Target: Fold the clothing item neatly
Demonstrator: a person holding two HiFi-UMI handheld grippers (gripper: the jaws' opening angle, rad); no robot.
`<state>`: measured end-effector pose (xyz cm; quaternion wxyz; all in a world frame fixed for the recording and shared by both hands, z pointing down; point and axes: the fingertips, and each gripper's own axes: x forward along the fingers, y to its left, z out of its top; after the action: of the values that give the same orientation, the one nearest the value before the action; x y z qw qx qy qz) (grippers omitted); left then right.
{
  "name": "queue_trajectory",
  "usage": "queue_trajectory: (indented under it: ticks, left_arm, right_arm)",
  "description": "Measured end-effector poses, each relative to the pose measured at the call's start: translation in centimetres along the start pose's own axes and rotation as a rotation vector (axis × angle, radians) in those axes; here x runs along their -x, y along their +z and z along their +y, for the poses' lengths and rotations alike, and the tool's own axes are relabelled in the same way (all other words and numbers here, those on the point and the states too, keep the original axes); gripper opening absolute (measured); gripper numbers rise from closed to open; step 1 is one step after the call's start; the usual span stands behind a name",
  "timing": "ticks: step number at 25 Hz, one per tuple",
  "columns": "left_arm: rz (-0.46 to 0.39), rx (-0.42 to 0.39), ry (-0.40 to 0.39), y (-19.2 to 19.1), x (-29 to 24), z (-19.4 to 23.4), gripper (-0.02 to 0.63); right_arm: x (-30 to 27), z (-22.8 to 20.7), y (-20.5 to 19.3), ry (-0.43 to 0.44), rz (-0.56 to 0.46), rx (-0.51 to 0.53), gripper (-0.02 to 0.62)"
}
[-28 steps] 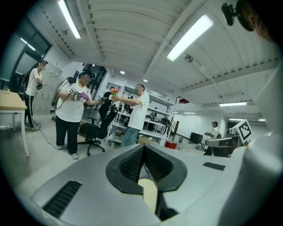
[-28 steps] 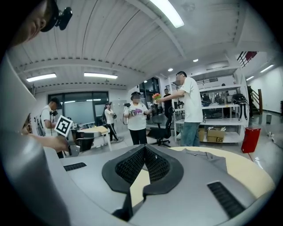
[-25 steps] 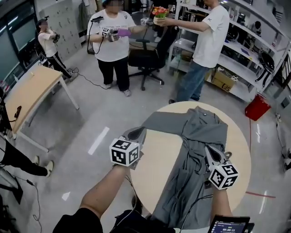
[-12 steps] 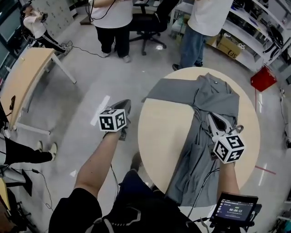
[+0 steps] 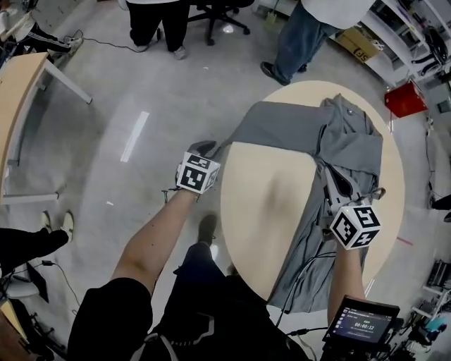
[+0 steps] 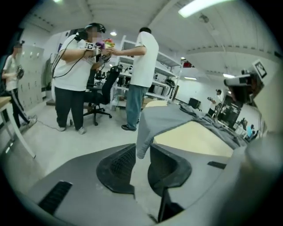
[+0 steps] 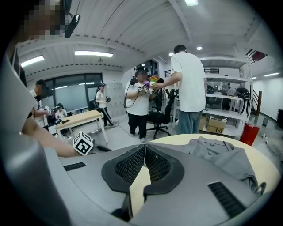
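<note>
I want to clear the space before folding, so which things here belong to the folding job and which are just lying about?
Job:
garment
sleeve
round table
left gripper, jaws opening, sleeve tip between them
right gripper, shut, empty

Lying about:
red bin
chair
wooden table
box

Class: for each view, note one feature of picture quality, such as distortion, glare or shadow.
Head view: a soft shadow darkens the round table. Left gripper view: fisheye bending, black corners, the ceiling light glares white. Right gripper view: same fisheye rim, mosaic patch top left.
</note>
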<state>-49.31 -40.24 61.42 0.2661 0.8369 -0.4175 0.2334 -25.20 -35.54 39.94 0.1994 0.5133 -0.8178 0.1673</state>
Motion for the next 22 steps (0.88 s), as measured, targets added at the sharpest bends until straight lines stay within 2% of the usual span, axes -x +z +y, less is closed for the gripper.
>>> queue_trajectory:
  ticks: [1, 3, 7, 12, 14, 15, 16, 19, 22]
  left_arm:
    - [0.006, -0.05, -0.022, -0.2, -0.9, -0.1, 0.116]
    - [0.017, -0.102, -0.059, -0.8, -2.4, -0.1, 0.142]
    - [0.046, -0.115, -0.085, -2.2, -4.6, 0.6, 0.146]
    - [0.047, -0.183, -0.094, -2.7, -6.3, 1.0, 0.145]
    - [0.037, -0.222, -0.089, -2.5, -6.9, 1.2, 0.126]
    - [0.031, -0.235, -0.089, -2.3, -7.0, 1.2, 0.056]
    - [0.026, -0.239, -0.089, -2.1, -7.0, 1.2, 0.032]
    - [0.02, -0.252, -0.072, -1.0, -6.2, 1.4, 0.027]
    - [0.015, -0.335, -0.021, 1.1, -4.7, 1.9, 0.026]
  right_arm:
    - [-0.3, -0.3, -0.4, -0.01, 0.009, -0.003, 0.011]
    - [-0.5, -1.2, -1.5, -0.032, 0.026, -0.015, 0.011]
    - [0.0, -3.1, -3.3, -0.072, 0.059, -0.02, 0.011]
    - [0.8, -4.0, -4.6, -0.109, 0.08, -0.029, 0.011]
    - [1.0, -4.1, -5.2, -0.111, 0.088, -0.024, 0.011]
    - [1.2, -4.2, -5.3, -0.113, 0.093, -0.021, 0.011]
    - [1.5, -4.3, -5.4, -0.117, 0.097, -0.021, 0.011]
    - [2.5, -4.6, -5.0, -0.131, 0.093, -0.034, 0.011]
    - [3.9, -5.3, -4.3, -0.147, 0.073, -0.041, 0.011]
